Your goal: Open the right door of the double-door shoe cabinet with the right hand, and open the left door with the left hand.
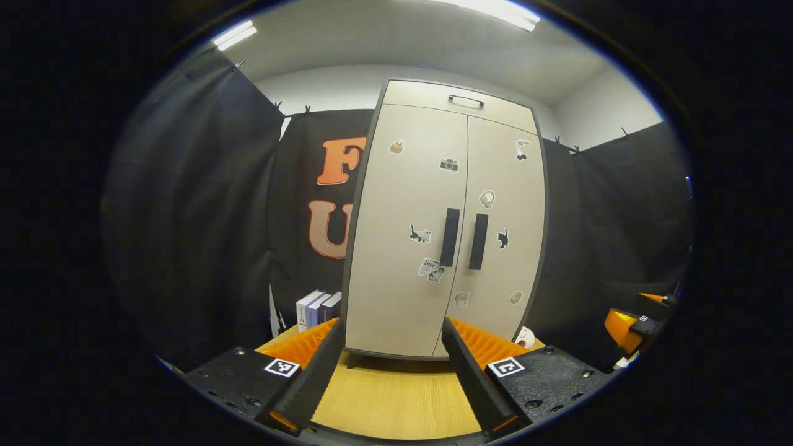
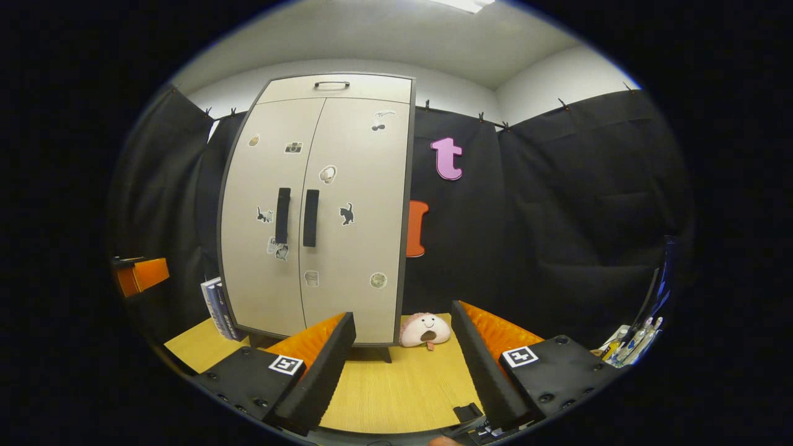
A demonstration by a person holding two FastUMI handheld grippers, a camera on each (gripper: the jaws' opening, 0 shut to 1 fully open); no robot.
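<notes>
A beige double-door shoe cabinet [image 1: 433, 217] [image 2: 322, 204] stands upright on a wooden table, both doors closed. Each door has a dark vertical handle near the centre seam: left handle [image 1: 450, 237] [image 2: 283, 215], right handle [image 1: 477, 241] [image 2: 310, 217]. Small stickers dot both doors, and a flap with a slim handle [image 1: 466, 100] runs across the top. My left gripper [image 1: 391, 365] is open, well short of the cabinet, facing its left door. My right gripper [image 2: 403, 359] is open too, aimed right of the cabinet's lower corner. The other gripper [image 1: 626, 325] [image 2: 139, 274] shows far off at the side.
Several books [image 1: 317, 308] [image 2: 217, 308] stand to the left of the cabinet. A pink plush toy [image 2: 424, 330] lies at its right foot. Small bottles and pens [image 2: 632, 344] sit at the far right. The wooden tabletop [image 1: 396, 402] lies in front.
</notes>
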